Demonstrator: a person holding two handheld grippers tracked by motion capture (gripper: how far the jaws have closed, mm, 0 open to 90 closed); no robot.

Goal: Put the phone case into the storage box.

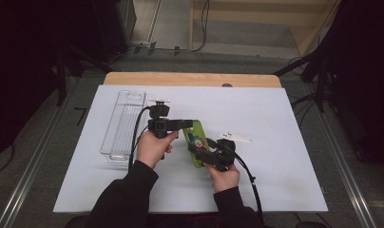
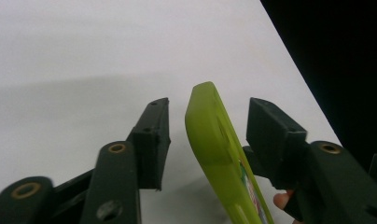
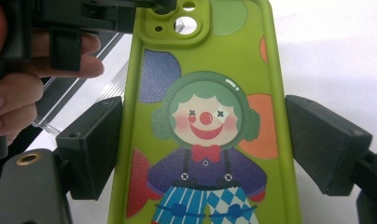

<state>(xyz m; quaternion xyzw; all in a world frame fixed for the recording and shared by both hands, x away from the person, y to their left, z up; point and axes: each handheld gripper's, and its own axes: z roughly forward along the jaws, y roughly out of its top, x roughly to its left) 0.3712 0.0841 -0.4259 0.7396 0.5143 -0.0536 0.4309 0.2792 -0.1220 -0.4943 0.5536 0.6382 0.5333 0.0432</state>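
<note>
While the right tool (image 3: pixel 203 140) pinches a green clown-print phone case (image 3: pixel 203 116) by its long sides at the centre of the right gripper view, the left tool (image 2: pixel 207 135) straddles the case's camera end, jaws spread with a gap on either side of the edge in the left gripper view. In the high view the case sits mid-frame above the white tabletop (image 1: pixel 275 190), between both hands, with a clear plastic tray (image 1: pixel 123 123) at centre left.
</note>
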